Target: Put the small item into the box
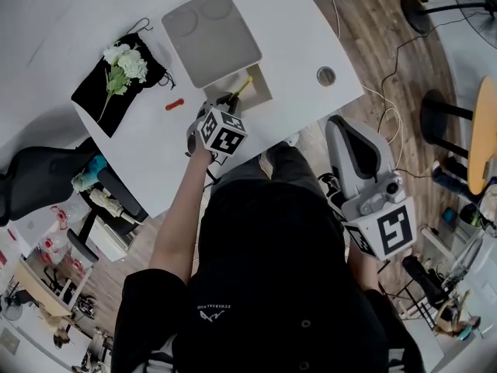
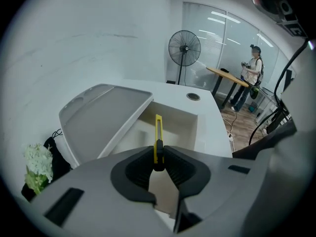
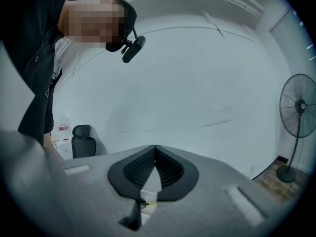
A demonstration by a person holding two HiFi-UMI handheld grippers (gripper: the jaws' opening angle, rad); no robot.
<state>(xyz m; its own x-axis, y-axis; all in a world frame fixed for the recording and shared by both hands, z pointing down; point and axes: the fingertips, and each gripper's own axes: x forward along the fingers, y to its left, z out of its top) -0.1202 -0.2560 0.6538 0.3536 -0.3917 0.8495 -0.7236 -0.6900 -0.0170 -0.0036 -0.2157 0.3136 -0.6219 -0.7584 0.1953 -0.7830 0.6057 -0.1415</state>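
Note:
An open white box [image 1: 260, 92] lies on the white table, its grey lid [image 1: 211, 37] swung back to the left. My left gripper [image 1: 231, 101] is shut on a yellow utility knife [image 1: 241, 88], whose tip reaches over the box's cavity. In the left gripper view the knife [image 2: 158, 135] stands upright between the closed jaws of the left gripper [image 2: 158, 163], with the box cavity [image 2: 180, 125] and lid [image 2: 106, 115] right behind it. My right gripper [image 1: 338, 124] hangs off the table by the person's right side. In its own view the right gripper [image 3: 155, 152] is shut on nothing and faces a wall.
A black pouch [image 1: 93, 95] with white flowers [image 1: 124, 62] lies at the table's left, and a small red item [image 1: 175, 105] sits near it. A round cable port [image 1: 326, 75] is right of the box. A black chair [image 1: 39, 181] stands left below; a fan [image 2: 184, 47] and a person [image 2: 252, 78] are beyond the table.

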